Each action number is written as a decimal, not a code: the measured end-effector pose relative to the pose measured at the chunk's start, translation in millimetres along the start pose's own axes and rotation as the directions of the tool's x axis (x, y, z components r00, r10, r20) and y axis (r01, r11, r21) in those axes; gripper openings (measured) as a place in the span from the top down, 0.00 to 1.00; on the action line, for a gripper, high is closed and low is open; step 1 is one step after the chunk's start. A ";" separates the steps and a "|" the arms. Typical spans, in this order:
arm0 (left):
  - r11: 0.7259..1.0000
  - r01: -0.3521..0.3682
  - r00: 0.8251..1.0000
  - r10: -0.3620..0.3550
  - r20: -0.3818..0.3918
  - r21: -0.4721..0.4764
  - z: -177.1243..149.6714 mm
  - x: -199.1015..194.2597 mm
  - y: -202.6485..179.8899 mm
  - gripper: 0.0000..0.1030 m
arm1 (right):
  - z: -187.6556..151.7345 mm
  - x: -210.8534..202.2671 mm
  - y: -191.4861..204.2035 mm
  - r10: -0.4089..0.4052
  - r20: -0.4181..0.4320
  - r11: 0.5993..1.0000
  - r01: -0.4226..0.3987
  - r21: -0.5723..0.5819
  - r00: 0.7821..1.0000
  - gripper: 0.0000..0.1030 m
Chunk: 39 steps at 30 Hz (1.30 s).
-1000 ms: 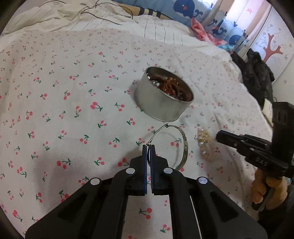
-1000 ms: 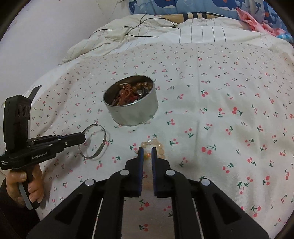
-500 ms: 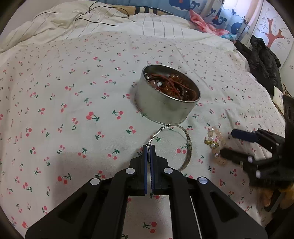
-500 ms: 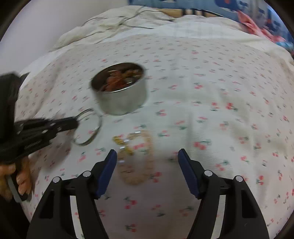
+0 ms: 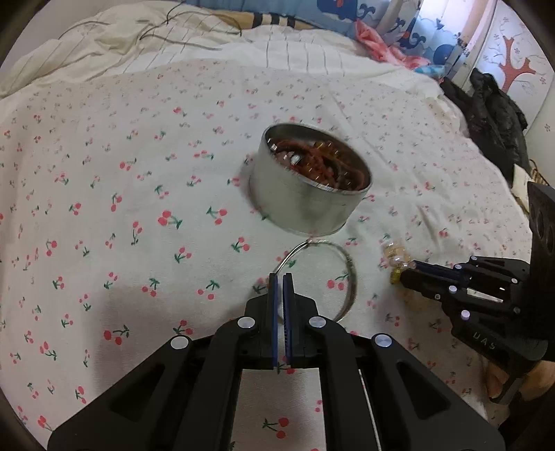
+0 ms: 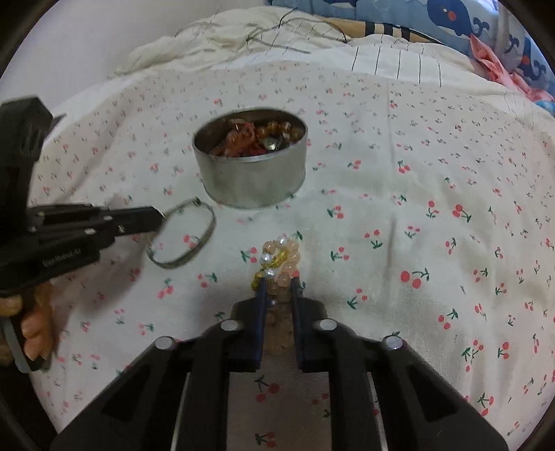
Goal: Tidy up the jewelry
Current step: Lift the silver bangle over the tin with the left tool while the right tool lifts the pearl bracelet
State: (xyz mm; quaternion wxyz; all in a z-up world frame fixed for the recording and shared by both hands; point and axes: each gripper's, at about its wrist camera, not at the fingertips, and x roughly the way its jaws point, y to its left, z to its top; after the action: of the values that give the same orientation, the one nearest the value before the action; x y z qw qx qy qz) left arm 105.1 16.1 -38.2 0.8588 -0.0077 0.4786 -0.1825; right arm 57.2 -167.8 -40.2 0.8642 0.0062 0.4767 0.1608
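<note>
The right gripper (image 6: 277,282) has just snapped its blue-padded jaws in around a peach-coloured bead bracelet with white pearls and a gold tassel (image 6: 282,258), and the beads sit pinched between the pads; the lower part of the bracelet is lost behind the black fingers, so how much of it is caught is hard to say. In the left wrist view only a few blurred beads (image 5: 395,255) show at that gripper's tip (image 5: 411,269). The left gripper (image 5: 280,275) stands all but closed, its pads nipping the thin wire end of a silver metal bangle (image 5: 348,274), which arcs out from the tips toward the right; whether the bangle's far edge rests on the bedding or hangs just above it cannot be told. From the right wrist view the same gripper (image 6: 158,217) comes in from the left with the bangle (image 6: 204,239) at its tip, and the hand (image 6: 31,329) holding its handle is cut off at the frame edge. Just beyond both bracelets a round silver tin (image 6: 249,180) sits on the white cherry-print bedsheet (image 6: 433,208), holding a tangle of red cords and amber beads too jumbled to separate. Behind lie a crumpled cream striped quilt (image 6: 381,62) and blue whale-print pillows (image 6: 451,20), partly cropped.
</note>
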 end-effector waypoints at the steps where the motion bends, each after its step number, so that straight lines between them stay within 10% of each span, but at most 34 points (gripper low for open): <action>1: 1.000 0.002 1.000 -0.002 0.009 0.000 0.4 -2.1 -0.1 0.98 | 1.4 -2.6 -0.8 0.006 0.010 1.000 -0.006 0.005 1.000 0.92; 6: 0.999 -0.012 0.999 0.011 -0.031 -0.037 -0.7 6.2 8.1 0.97 | 2.3 -6.0 -11.4 0.004 0.009 0.999 -0.004 0.044 1.000 0.90; 9: 0.998 0.014 0.999 -0.016 -0.039 -0.066 0.2 10.8 12.6 0.95 | 1.4 -0.3 -12.3 0.012 -0.016 0.998 -0.011 0.064 1.000 0.34; 10: 0.997 0.017 0.999 -0.021 -0.044 -0.071 0.0 12.8 13.5 0.94 | 1.9 -0.6 -9.7 -0.005 -0.005 0.998 0.006 0.057 1.000 0.33; 15: 0.998 0.035 0.997 -0.038 -0.070 -0.051 -4.1 22.8 6.7 0.72 | -3.8 14.9 1.1 -0.089 -0.029 0.996 0.089 -0.025 0.996 0.34; 19: 0.999 0.013 0.997 -0.010 -0.072 0.030 -8.2 23.8 -11.7 0.57 | -4.8 14.2 8.0 -0.074 -0.016 0.996 0.073 -0.057 0.997 0.86; 23: 0.998 0.054 0.995 -0.051 -0.081 0.029 -6.7 20.6 -12.1 0.98 | -3.1 8.8 1.4 -0.029 -0.010 0.999 0.028 -0.019 1.000 0.92; 39: 0.995 0.087 0.996 -0.088 0.013 0.050 10.8 -8.0 -23.0 0.98 | 7.8 -20.5 -16.4 0.065 0.093 0.992 -0.074 0.100 0.994 0.92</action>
State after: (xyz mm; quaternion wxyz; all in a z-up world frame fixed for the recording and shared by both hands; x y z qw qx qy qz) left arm 103.2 -4.5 -21.4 0.8536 -0.0087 0.4665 -0.2317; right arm 57.9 -188.0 -21.8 0.8771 0.0748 0.4446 0.1655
